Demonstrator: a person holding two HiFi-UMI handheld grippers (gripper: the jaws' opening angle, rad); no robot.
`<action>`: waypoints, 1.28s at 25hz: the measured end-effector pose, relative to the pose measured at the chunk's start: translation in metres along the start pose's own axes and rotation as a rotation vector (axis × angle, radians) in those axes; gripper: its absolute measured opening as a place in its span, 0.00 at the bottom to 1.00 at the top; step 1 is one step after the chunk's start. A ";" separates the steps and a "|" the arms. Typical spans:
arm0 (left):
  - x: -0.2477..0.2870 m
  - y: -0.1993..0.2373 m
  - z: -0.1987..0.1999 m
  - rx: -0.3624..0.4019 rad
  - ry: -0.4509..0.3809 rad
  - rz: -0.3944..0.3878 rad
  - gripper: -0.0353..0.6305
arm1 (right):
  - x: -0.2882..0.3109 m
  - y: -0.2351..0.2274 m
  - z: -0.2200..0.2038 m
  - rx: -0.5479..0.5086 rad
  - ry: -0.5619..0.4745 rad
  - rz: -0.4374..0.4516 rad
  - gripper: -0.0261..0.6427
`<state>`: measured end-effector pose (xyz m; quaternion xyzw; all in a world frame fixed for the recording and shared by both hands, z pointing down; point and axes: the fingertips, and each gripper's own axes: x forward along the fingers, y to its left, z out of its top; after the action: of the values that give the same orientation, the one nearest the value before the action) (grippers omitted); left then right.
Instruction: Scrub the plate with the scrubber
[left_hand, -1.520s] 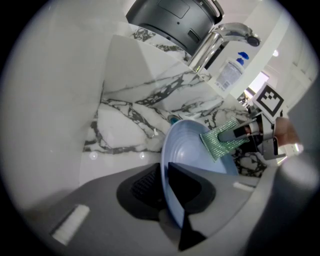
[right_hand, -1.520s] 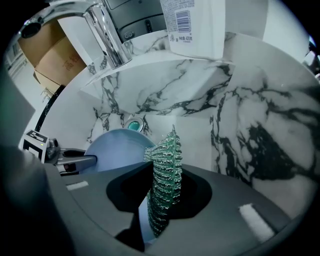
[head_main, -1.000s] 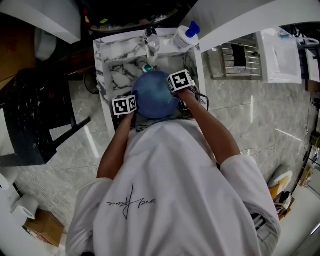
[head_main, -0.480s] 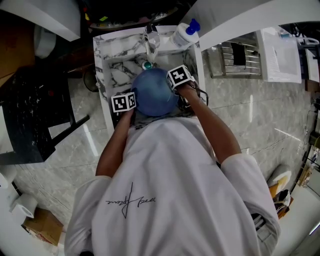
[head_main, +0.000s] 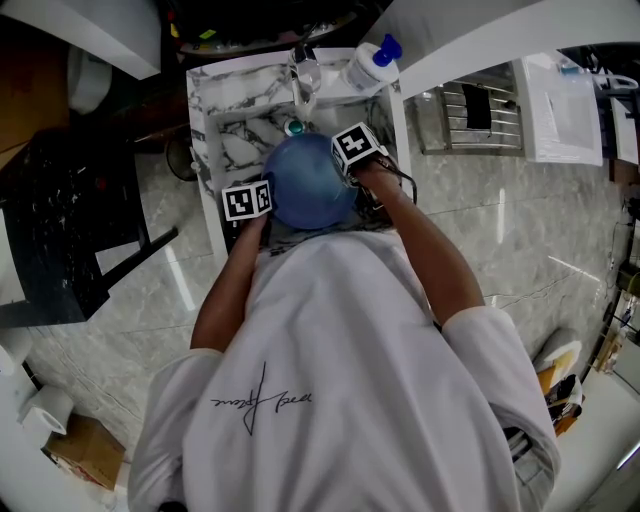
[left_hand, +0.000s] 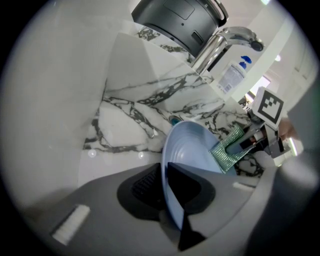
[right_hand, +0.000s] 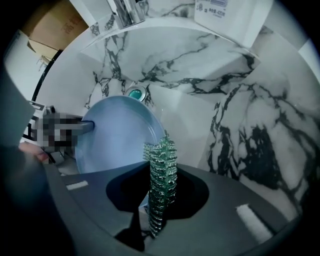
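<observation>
"Starting from the marble sink (head_main: 232, 150): where is the plate (left_hand: 192, 150)?"

"It stands on edge above the basin. The left gripper (left_hand: 167, 187) clamps its rim, with one jaw on each face."

"How does it handle?"

"It looks stiff and smooth, probably breakable, and slippery if wet. A firm hold at the rim seems right."

"And the scrubber (right_hand: 161, 170)?"

"The right gripper (right_hand: 159, 210) pinches this thin green mesh pad at the plate's edge, apparently touching it. It seems soft and light, so a hold near its middle should stop it folding."

A white bottle (head_main: 366, 70) with a blue cap stands beside the faucet (head_main: 303, 80) at the back of the marble-veined sink (head_main: 236, 152)
</observation>
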<state>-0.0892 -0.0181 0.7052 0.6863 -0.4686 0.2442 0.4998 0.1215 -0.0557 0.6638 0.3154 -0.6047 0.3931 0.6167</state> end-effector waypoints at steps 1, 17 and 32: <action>0.000 0.000 0.000 0.000 0.000 0.000 0.21 | 0.000 0.001 -0.001 -0.019 0.011 -0.006 0.13; 0.000 0.000 0.000 -0.003 -0.001 -0.002 0.21 | 0.005 0.016 -0.024 -0.089 0.100 0.055 0.13; 0.000 0.000 0.001 -0.008 -0.002 -0.003 0.21 | 0.013 0.032 -0.047 0.031 0.171 0.202 0.13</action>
<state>-0.0891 -0.0188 0.7053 0.6851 -0.4690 0.2412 0.5024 0.1167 0.0021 0.6705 0.2279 -0.5725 0.4877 0.6184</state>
